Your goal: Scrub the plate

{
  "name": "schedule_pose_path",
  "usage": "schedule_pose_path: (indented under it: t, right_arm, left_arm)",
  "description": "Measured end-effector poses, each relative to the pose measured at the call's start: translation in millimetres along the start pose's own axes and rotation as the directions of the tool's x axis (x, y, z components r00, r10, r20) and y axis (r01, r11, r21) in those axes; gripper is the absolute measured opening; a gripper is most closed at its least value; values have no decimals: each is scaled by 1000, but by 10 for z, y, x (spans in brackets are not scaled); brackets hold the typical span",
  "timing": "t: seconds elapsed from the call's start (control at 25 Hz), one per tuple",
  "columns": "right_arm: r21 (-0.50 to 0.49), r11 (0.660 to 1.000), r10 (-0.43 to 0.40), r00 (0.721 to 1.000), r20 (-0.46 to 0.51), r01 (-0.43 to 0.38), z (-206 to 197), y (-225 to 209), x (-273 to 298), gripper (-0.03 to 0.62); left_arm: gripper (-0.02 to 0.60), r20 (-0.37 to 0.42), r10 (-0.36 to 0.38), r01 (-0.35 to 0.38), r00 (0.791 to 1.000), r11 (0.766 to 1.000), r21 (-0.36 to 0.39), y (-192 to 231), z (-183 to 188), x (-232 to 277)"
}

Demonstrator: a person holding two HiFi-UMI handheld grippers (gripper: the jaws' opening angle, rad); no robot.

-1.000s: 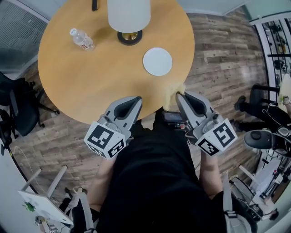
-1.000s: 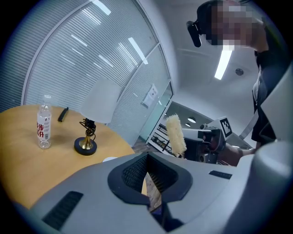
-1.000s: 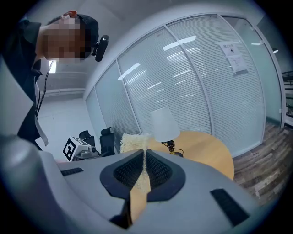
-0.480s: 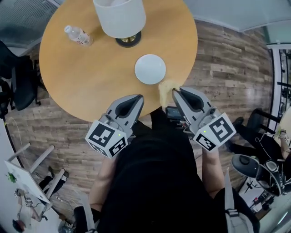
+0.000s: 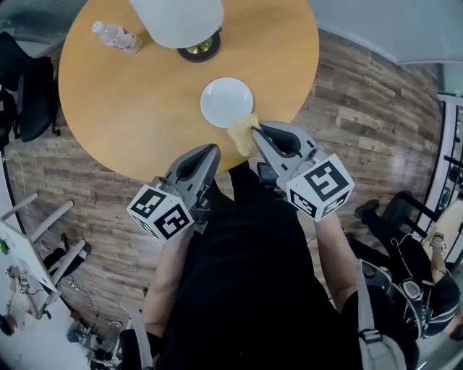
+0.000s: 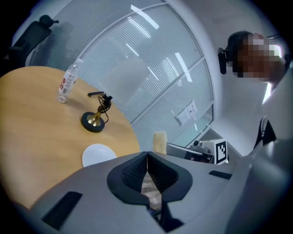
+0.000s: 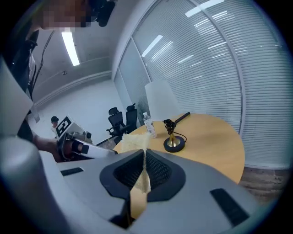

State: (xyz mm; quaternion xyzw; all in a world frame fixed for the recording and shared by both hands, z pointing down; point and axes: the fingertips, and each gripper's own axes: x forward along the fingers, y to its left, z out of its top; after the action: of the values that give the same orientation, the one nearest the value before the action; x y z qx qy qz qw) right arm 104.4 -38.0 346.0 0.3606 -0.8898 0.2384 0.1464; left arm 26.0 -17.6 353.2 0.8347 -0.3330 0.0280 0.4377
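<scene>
Head view: a white plate [image 5: 226, 102] sits on the round wooden surface [image 5: 123, 94], with a yellow sponge [image 5: 242, 136] just beside its near edge. Left gripper view: the left gripper [image 6: 147, 155] has its jaws closed and empty. Right gripper view: the right gripper [image 7: 144, 153] jaws pinch the sponge. Likely the approach step; next, press the sponge onto the plate.

bare table [image 5: 119, 108] left of plate [image 5: 226, 102], lamp [image 5: 177, 16] and bottle [image 5: 116, 37] crowding far edge

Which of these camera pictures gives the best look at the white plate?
The head view: seen from above, the plate lies almost whole and round on the table, beside the yellow sponge. The left gripper view shows it flattened, its near edge cut off by the left gripper. The right gripper view does not show it.
</scene>
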Motion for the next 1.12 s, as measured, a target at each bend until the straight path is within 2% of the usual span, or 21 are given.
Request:
schedule_pose_path:
  t: [0.12,0.28,0.52,0.6,0.72,0.84,1.12]
  right_arm:
    - [15,1000,-7,1000,-31,7,-81,-96,105,26]
    - [16,1000,-7,999,-45,8,-180,-159,217,26]
    - [-25,1000,-22,991,-132,18,-514,-319,434,26]
    - [-25,999,-27,987,-156,23,-604,-375,515,26]
    - [-16,1000,-29,984,-175,27,-675,-452,625,26]
    - [-21,999,-32,982,-186,28,-677,-495,675,26]
    - [-24,999,-31,983,-183,28,-612,-518,718,26]
  left_arm:
    - [12,41,41,-37,998,995,-98,147,-29,42]
    - [12,69,87,-74,994,983,-168,431,-186,106]
    - [14,18,188,-180,982,961,-209,952,-556,274]
    - [25,2,210,-202,978,945,-258,1132,-673,330]
    - [67,-3,224,-209,975,904,-373,1346,-801,424]
    - [98,3,232,-199,973,842,-501,1476,-915,530]
    - [124,5,253,-191,967,741,-644,1654,-1062,678]
